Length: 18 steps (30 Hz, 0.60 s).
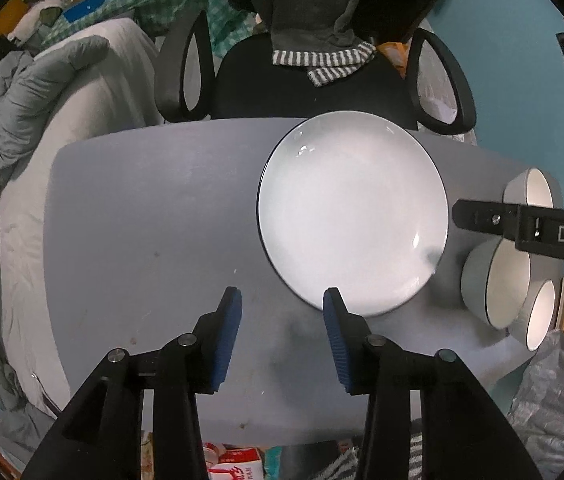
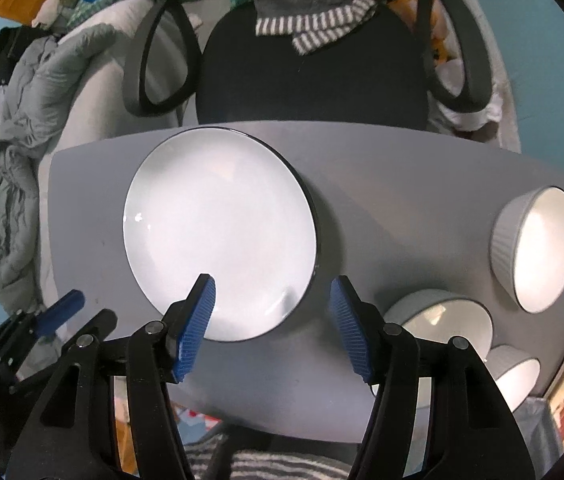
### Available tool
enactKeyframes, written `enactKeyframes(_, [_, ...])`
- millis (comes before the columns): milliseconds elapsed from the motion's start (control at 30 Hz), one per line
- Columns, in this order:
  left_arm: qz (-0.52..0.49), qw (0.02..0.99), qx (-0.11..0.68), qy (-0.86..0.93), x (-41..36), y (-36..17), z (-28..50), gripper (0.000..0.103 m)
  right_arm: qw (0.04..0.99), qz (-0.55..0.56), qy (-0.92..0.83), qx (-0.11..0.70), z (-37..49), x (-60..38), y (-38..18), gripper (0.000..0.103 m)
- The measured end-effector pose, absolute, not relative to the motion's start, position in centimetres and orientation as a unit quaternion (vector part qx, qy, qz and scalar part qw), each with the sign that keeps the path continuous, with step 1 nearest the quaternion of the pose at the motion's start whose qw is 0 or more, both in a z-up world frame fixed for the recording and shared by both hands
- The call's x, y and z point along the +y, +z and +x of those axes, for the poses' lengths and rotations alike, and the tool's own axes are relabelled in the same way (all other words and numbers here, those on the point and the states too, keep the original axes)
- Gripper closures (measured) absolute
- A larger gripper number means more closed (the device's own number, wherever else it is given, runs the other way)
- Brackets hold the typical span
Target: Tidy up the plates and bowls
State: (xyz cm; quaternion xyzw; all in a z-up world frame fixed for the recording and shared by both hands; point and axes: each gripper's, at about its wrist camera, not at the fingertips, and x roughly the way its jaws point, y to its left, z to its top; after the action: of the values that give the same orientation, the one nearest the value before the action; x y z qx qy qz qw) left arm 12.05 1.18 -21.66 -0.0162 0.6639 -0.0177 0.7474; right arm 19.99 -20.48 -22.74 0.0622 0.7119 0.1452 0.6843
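On the grey table (image 2: pixel 382 184), white plate (image 2: pixel 220 232) with dark rim lies flat, close to the far edge by the black office chair (image 2: pixel 314 80). Three bowls sit toward the table's right end: ribbed bowl (image 2: pixel 534 248) near the far right edge, larger bowl (image 2: pixel 446 320) just right of the plate, small bowl (image 2: pixel 516 376) at the near right corner, touching or almost touching the larger one; cannot tell which.

Left gripper (image 1: pixel 282 300): jaws partly apart, nothing between them; right pad overlaps the plate's near rim in the left wrist view, contact not determinable. Right gripper (image 2: pixel 272 284): jaws wide apart, empty, straddling the plate's near-right rim from above.

Open room: bare tabletop left of the plate, and a clear strip between plate and ribbed bowl. Grey bedding (image 1: pixel 22 120) crowds the left edge.
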Motion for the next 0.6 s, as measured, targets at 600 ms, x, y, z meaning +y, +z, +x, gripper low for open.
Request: enactKeyframes(600, [0.015,0.772,0.634,-0.037,2.4,-18.3,4.5,0.060,0.737,0.050,0.117,0.663,12.0,-22.7,-18.2,0.034])
